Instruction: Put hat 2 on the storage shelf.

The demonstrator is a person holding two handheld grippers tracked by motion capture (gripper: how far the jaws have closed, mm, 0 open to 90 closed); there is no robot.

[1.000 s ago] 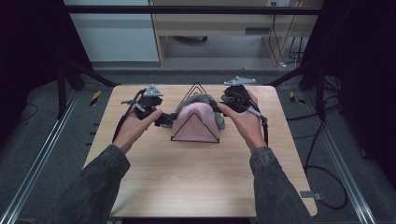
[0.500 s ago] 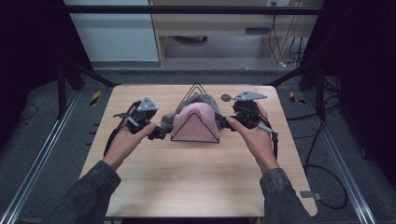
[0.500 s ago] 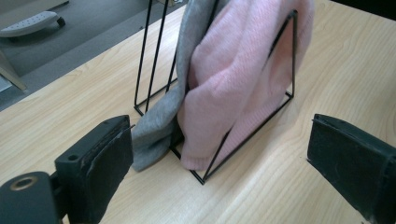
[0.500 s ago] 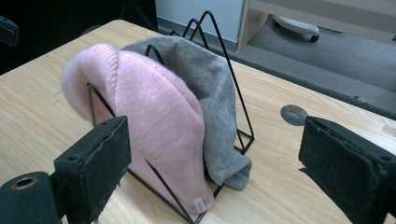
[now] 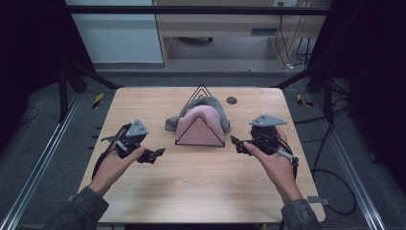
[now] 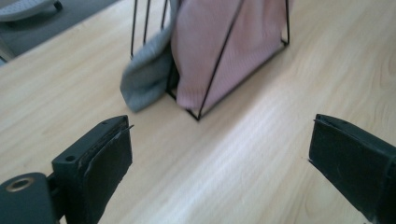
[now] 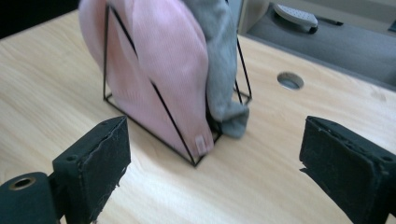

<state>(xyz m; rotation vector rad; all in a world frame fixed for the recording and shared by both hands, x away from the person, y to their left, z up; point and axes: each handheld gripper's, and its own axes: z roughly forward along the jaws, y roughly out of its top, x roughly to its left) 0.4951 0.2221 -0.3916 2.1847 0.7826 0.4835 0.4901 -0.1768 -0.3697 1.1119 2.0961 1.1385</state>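
Pink knit at the middle of the table (image 5: 191, 191), a little toward the far edge: a pink hat (image 5: 198, 127) draped over the front of a black wire rack (image 5: 200, 144). Behind it, a grey hat (image 5: 218, 108) on the same rack, with one end trailing onto the wood at the rack's left foot.

Compared with a second ago, pulled back and apart. Left hand-held gripper (image 5: 155, 154) now near the table's left edge, well clear of the rack. Right hand-held gripper (image 5: 235, 143) now toward the right edge, just off the rack's right foot. Both lower and closer to the near edge than before, when pressed in close against the hats on either side.

Left jaws spread wide, with nothing between them but bare wood. Right jaws likewise wide, having just been opening, and also empty. No contact with cloth or wire on either side.

Probably means the hanging is finished: both hats seated on the rack, let go, and staying put without support. Little left to do beyond withdrawing, unless the trailing grey end needs tucking up.
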